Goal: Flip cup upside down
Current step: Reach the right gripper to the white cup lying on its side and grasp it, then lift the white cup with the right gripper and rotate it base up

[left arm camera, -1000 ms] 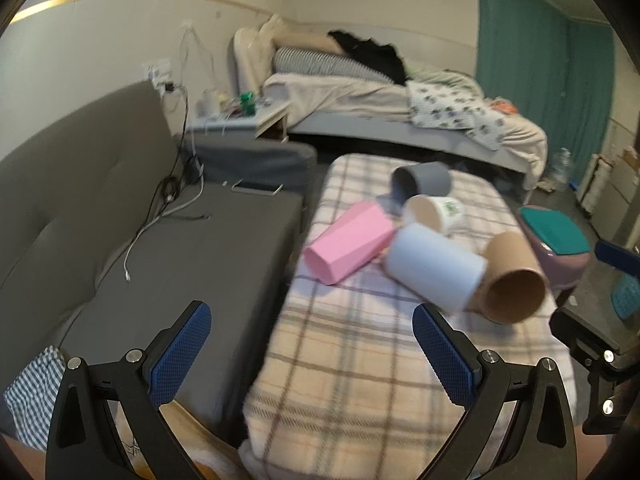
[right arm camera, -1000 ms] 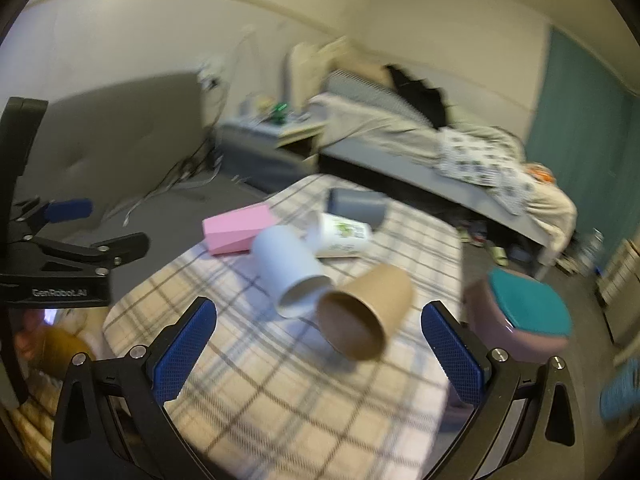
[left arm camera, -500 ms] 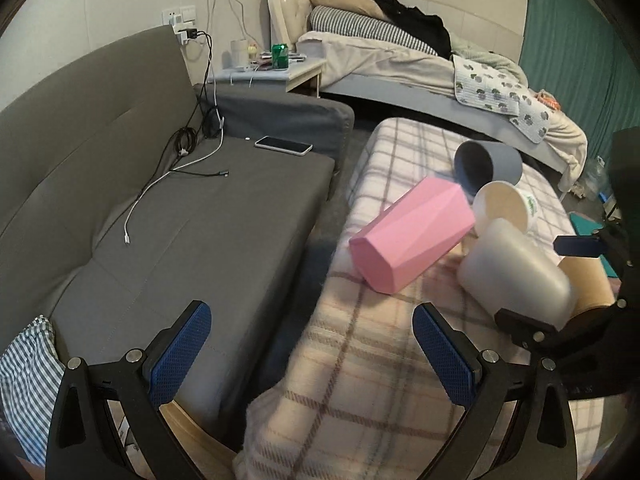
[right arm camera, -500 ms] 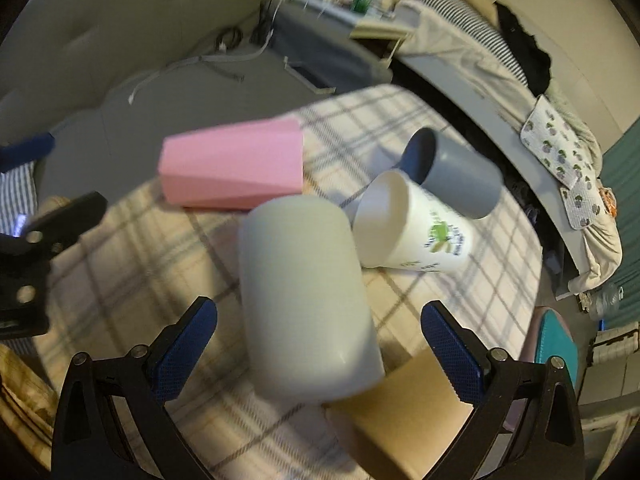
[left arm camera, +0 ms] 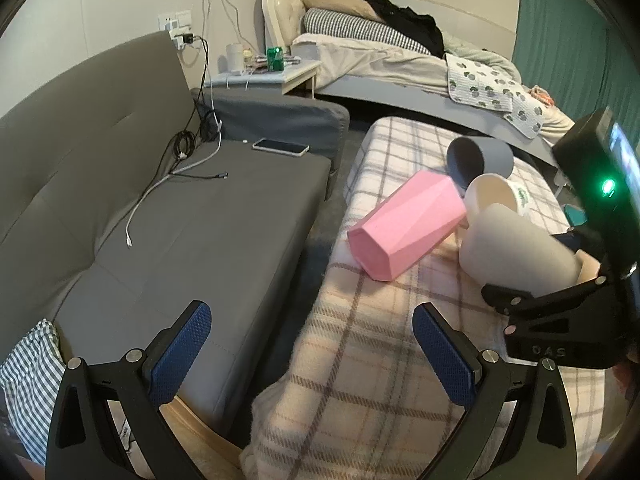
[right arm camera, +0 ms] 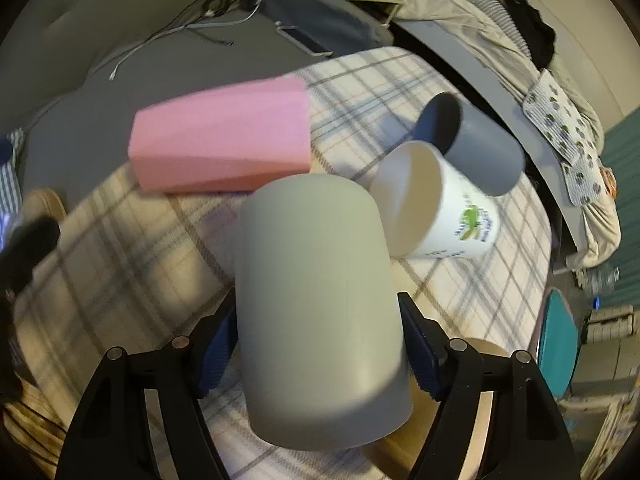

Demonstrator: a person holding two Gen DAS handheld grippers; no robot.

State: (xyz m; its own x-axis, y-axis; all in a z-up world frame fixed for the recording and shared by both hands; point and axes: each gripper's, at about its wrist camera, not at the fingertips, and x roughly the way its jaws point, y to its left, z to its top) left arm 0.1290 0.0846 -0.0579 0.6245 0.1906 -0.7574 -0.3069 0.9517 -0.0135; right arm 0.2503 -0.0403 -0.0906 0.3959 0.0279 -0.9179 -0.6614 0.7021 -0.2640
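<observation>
Several cups lie on their sides on a plaid-covered table (left arm camera: 372,364). A plain white cup (right arm camera: 316,300) lies between the blue pads of my right gripper (right arm camera: 316,350), base pointing away; the pads press its two sides. The same cup shows in the left wrist view (left arm camera: 516,254), with the right gripper's body (left arm camera: 560,320) over it. A pink faceted cup (left arm camera: 404,224), a white cup with a green logo (right arm camera: 440,208) and a grey cup (right arm camera: 472,148) lie behind it. My left gripper (left arm camera: 312,356) is open and empty over the table's near left edge.
A brown paper cup (right arm camera: 476,364) is mostly hidden under the white cup. A grey sofa (left arm camera: 160,220) with cables and a phone (left arm camera: 280,146) stands left of the table. A bed (left arm camera: 400,64) is behind, a teal-topped stool (right arm camera: 556,344) at right.
My right gripper moved forward and down over the white cup and its pads closed in on the cup's sides. My left gripper shifted slightly; the view tilted toward the sofa.
</observation>
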